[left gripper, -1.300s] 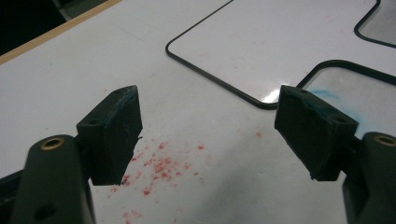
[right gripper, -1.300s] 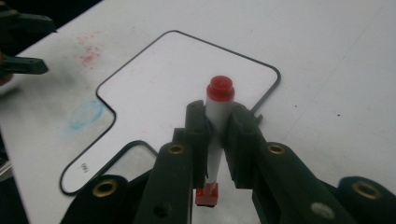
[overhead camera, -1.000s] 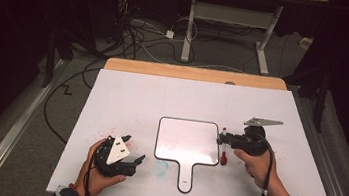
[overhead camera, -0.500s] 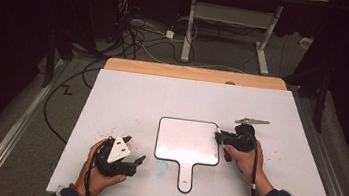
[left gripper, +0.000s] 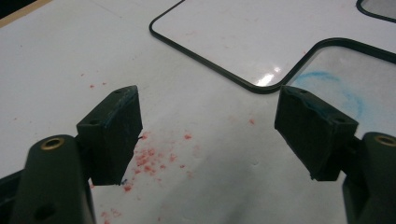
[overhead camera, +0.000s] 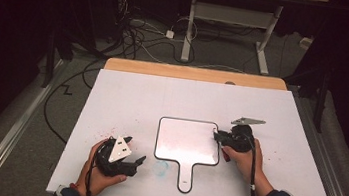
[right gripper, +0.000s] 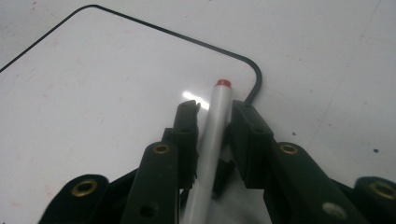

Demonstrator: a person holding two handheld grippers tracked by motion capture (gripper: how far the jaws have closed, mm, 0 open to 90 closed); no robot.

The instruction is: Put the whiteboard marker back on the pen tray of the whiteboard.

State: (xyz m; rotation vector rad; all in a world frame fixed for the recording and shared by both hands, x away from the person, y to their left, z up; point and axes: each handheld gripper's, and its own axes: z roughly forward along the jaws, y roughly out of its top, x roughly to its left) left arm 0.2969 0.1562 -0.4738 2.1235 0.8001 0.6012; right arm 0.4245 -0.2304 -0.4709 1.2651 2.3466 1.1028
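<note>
A small whiteboard (overhead camera: 187,140) with a black rim and a short handle (overhead camera: 186,177) lies flat in the middle of the white table (overhead camera: 162,96). At the board's right edge my right gripper (overhead camera: 217,135) is shut on a silver marker (right gripper: 212,135), whose red tip (right gripper: 223,83) points over the board's corner (right gripper: 116,70). Near the front left, my left gripper (overhead camera: 135,149) rests in the person's hand, open and holding nothing. Its jaws (left gripper: 208,121) stand wide apart above the table, with the board's edge (left gripper: 243,42) beyond them.
Red specks (left gripper: 149,158) dot the table by the left gripper, and a blue smear (left gripper: 327,88) lies beside the board's handle. A wooden strip (overhead camera: 195,74) runs along the table's far edge. Cables and desk legs (overhead camera: 189,24) are on the floor beyond.
My right gripper has moved left and slightly toward the person with the marker, reaching the board's right edge. The left gripper has stayed in place.
</note>
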